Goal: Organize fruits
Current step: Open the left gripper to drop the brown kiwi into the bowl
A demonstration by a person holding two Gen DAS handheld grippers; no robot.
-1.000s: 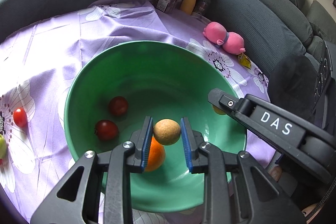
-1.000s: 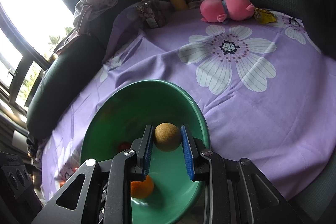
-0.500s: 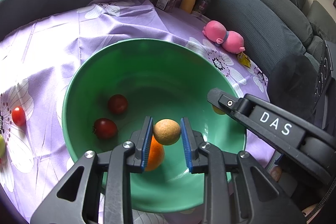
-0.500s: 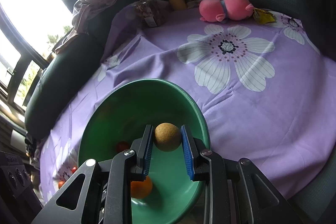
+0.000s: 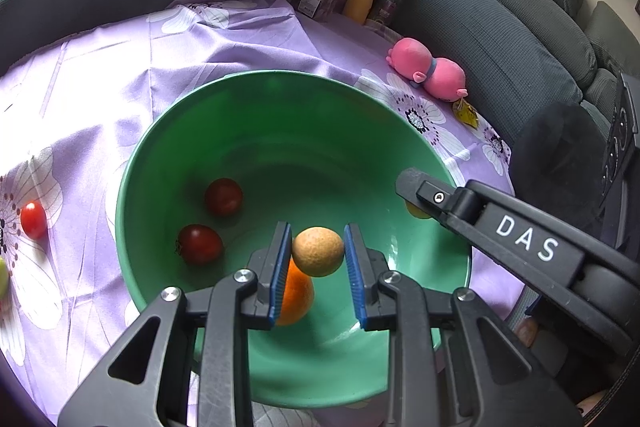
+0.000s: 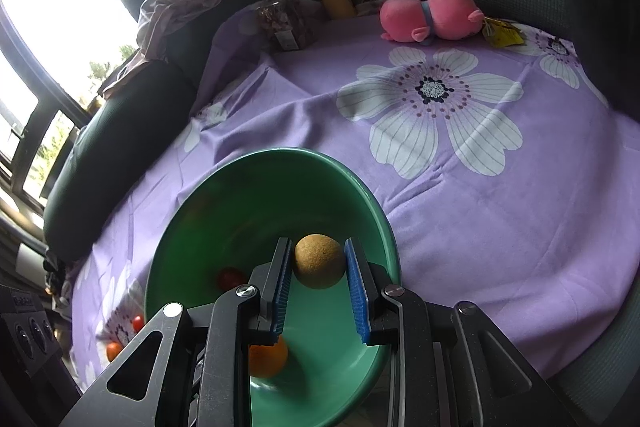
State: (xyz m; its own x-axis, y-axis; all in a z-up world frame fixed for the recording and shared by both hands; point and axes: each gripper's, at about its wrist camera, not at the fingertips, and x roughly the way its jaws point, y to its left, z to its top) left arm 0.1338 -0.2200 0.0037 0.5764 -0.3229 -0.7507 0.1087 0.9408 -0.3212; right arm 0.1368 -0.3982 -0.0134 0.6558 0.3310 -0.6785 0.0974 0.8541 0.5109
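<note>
- While hovering over green bowl (image 5: 256, 131), pinches tan fruit (image 5: 318, 251) in left gripper (image 5: 317, 243), blue pads tight on both sides.
- Likewise clamps second tan fruit (image 6: 319, 262) in right gripper (image 6: 318, 247), above bowl's right rim.
- Inside bowl: orange (image 5: 298, 297), two dark tomatoes (image 5: 200, 244).
- On purple cloth (image 5: 100, 87), left edge: loose red tomato (image 5: 33, 220); far right edge: pink plush (image 5: 426, 75).
</note>
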